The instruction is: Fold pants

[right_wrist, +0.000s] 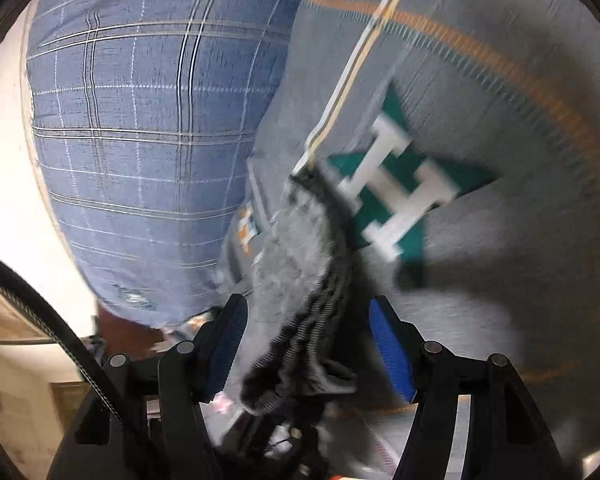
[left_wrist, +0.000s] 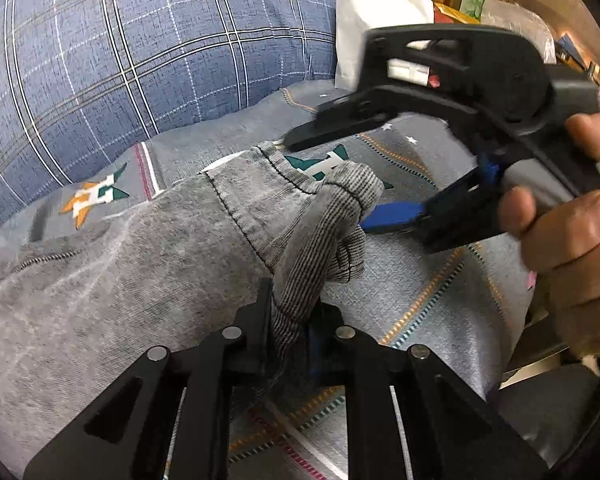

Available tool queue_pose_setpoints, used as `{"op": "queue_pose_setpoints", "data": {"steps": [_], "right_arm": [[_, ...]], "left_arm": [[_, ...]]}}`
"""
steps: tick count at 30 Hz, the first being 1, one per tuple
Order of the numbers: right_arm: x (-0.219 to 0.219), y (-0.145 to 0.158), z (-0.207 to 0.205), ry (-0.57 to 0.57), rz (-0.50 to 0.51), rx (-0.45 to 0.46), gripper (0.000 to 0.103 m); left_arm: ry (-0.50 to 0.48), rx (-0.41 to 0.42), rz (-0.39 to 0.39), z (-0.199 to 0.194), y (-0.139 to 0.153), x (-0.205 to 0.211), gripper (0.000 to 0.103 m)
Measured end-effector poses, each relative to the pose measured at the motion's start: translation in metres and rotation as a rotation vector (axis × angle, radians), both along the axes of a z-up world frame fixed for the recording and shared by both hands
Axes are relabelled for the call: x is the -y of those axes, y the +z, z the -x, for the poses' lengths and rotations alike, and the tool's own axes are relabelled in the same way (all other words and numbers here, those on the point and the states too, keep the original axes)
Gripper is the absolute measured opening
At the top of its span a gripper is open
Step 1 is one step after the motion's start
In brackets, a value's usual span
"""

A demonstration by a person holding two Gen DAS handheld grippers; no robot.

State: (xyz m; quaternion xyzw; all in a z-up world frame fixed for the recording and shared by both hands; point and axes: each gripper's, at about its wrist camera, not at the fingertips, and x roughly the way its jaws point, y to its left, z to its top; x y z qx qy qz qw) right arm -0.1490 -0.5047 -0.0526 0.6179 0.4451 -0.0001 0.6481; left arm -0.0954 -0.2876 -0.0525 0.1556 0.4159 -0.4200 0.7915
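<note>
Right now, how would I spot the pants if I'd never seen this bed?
Find the big blue plaid pillow, then look just below it on the grey patterned bedspread. The faded grey denim pants lie there, their ribbed cuff pinched by the left gripper. Only they show dark stitched seams.

Even indoor light, one view sharp, the other smeared

The left wrist view is evenly lit and mostly crisp, though the right gripper (left_wrist: pixel 340 184) is motion-blurred; the right wrist view is smeared throughout, with a blown-out white wall (right_wrist: pixel 16 160) at left and a dark shadow on the bedspread (right_wrist: pixel 480 280). Both views bend strongly toward black rounded corners
</note>
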Motion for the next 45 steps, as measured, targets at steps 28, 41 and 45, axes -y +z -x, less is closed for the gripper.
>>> {"op": "queue_pose_setpoints", "data": {"steps": [28,41,45], "right_arm": [[-0.240,0.048,-0.091,0.467,0.317,0.322,0.044],[-0.172,0.029,-0.069,0.287,0.490,0.007,0.038],[-0.182,0.026,-0.070,0.350,0.512,-0.007,0.030]], "left_arm": [[0.492,-0.515,0.296,-0.072,-0.033,-0.207,0.021],[0.591,-0.582,0.370,-0.100,-0.036,-0.229,0.025],[0.606,-0.501,0.333,-0.083,-0.016,-0.240,0.012]]}}
